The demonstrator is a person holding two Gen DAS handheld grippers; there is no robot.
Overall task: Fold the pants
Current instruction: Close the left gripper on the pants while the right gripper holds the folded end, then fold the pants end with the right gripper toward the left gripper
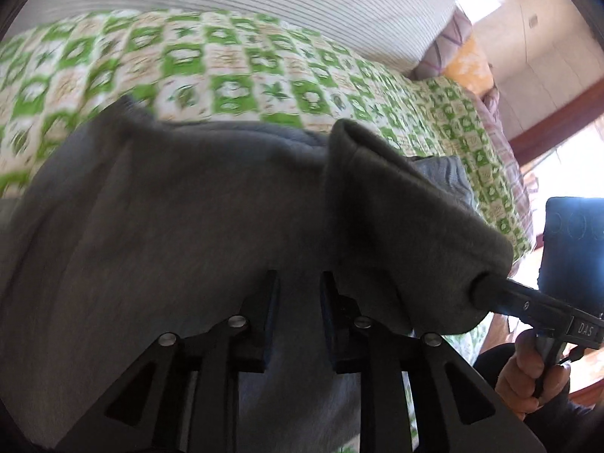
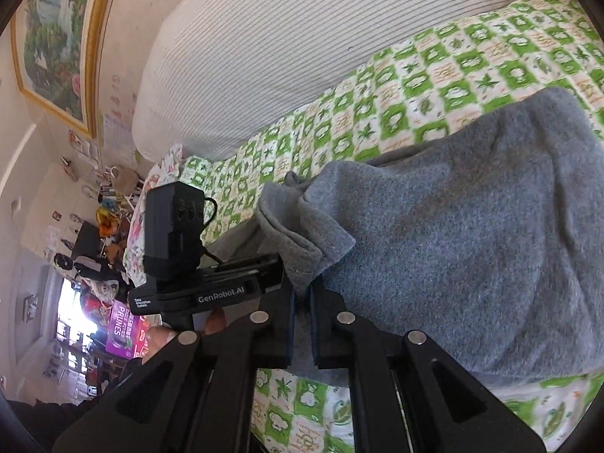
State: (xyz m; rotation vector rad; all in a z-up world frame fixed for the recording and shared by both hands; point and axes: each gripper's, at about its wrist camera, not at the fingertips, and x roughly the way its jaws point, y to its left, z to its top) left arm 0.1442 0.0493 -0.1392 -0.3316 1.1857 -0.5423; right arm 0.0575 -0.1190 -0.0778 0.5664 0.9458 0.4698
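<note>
Grey pants, raised over the bed, are gripped by left tongs and right tongs.

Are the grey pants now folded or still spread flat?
Partly folded: the grey pants lie bunched and doubled over on the bedspread, both grippers pinching them.

We find the pants lying on the bedspread, pillow behind them, left gripper and right gripper side by side at their near edge, framed picture far left.
</note>
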